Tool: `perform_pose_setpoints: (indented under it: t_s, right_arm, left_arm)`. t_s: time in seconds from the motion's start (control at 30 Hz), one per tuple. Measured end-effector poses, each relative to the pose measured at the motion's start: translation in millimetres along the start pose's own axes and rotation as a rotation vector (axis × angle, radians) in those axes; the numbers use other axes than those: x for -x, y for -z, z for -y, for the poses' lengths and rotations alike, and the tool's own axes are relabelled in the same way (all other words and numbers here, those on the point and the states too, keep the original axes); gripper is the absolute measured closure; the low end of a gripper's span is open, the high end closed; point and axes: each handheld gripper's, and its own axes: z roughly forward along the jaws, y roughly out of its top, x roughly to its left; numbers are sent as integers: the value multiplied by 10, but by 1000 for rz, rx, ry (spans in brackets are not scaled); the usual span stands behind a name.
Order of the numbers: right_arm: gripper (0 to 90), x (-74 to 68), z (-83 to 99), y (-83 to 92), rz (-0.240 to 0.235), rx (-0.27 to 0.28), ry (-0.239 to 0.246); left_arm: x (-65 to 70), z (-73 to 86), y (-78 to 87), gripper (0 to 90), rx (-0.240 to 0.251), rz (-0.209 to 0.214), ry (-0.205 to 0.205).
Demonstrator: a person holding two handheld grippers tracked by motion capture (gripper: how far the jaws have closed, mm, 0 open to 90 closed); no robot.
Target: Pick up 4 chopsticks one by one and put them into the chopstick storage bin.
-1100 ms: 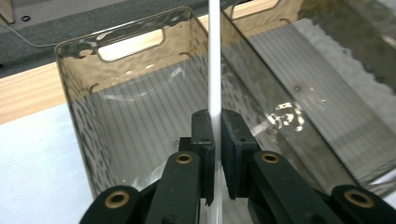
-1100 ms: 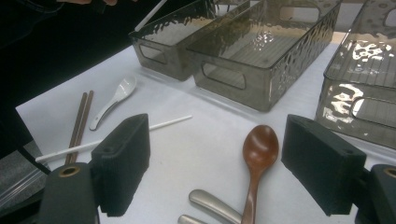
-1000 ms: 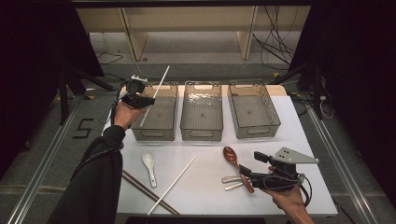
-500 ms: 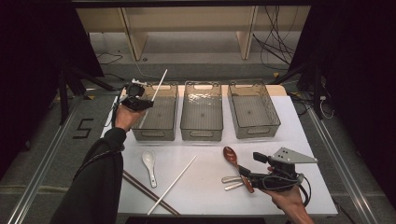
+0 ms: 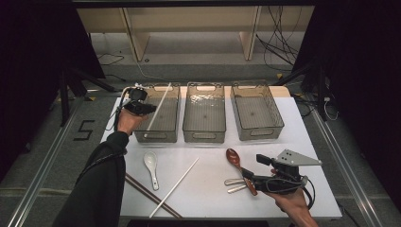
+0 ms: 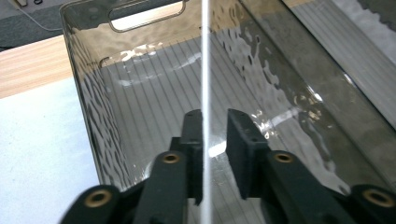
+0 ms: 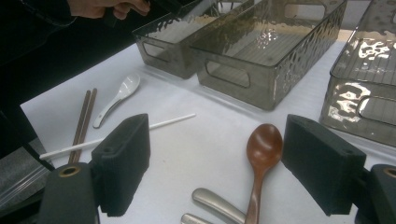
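High view: the left gripper holds over the left bin, jaws just eased apart since a second ago. Between them the white chopstick slants from the bin floor to its far rim. Left gripper view catches a gap beside the stick. The right gripper gapes wide over the wooden spoon.

The wooden spoon's handle runs off the bottom edge.
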Motion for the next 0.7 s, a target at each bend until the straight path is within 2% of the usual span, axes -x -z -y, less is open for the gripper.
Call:
perform_pose_setpoints:
  t_s: [0.1,0.17,0.2,0.27,0.37,0.4,0.43,0.5,0.53,0.7]
  right_arm:
    - [246,3,1,-1,-2,-2,-2]
    - [246,3,1,-2,-2,-2,-1]
    - [245,2,1,-3,-3,-4,0]
    - [245,-5,0,-6,-1,-4,1]
    - [246,-4,0,-1,1,-3,3]
    - [245,-4,0,2,1,-2,1]
    - [246,-3,0,4,3,-2,-1]
    - [245,-2,0,4,3,-1,-2]
    - [245,-4,0,3,3,-1,-1]
    - [245,-6,0,4,5,0,-2]
  left_arm:
    - [7,-12,43,676,-19,16,20]
    - [16,-16,64,621,-25,23,17]
    - [32,-22,94,621,-26,29,18]
    - [66,-25,149,534,-17,53,38]
    - [133,-18,252,420,-16,80,16]
    - [170,-1,339,393,-9,110,21]
    - [170,-1,339,372,-9,110,21]
    - [211,35,415,353,5,146,36]
    - [273,84,467,304,-5,171,25]
    - [388,194,578,238,9,211,11]
